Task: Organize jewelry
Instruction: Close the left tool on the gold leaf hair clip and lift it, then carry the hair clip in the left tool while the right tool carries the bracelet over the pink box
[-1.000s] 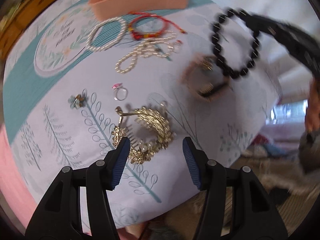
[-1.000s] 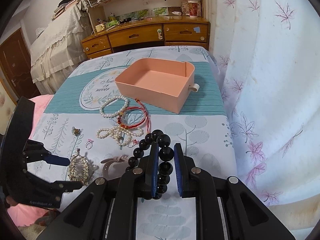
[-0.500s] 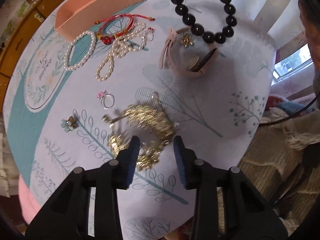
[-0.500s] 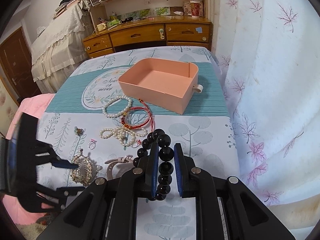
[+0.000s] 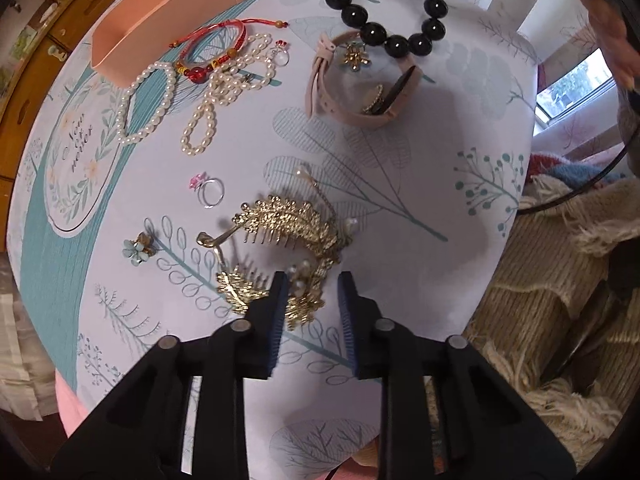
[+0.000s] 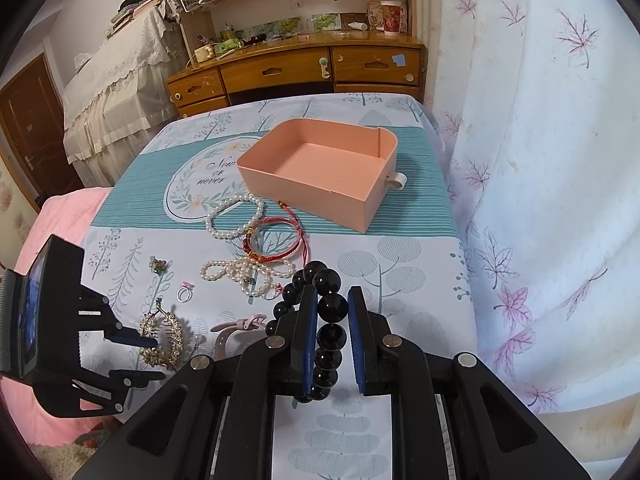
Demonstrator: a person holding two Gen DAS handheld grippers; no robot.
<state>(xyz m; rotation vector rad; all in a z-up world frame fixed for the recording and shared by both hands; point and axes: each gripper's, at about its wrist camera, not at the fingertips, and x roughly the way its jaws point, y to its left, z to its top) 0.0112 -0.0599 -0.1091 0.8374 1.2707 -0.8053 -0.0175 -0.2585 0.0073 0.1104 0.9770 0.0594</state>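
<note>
two grippers are at work over the cloth [image 6: 408,264]; the left gripper [image 5: 311,286] points down at the gold comb [image 5: 288,224], its jaws have just been closing and now stand narrow, the comb's lower edge between the pads, though whether they press on it i cannot tell; the right gripper [image 6: 333,322] is clamped on the black bead bracelet [image 6: 326,280], which hangs above the cloth in front of the comb; near the comb lie a ring [image 5: 211,192] and a small flower piece [image 5: 138,248]; further out a pink watch [image 5: 352,92], a pearl strand [image 5: 224,92], a pearl bracelet [image 6: 236,216] and a red cord bracelet [image 6: 276,236]; beyond them the pink tray [image 6: 304,192] stands empty on the teal band.
</note>
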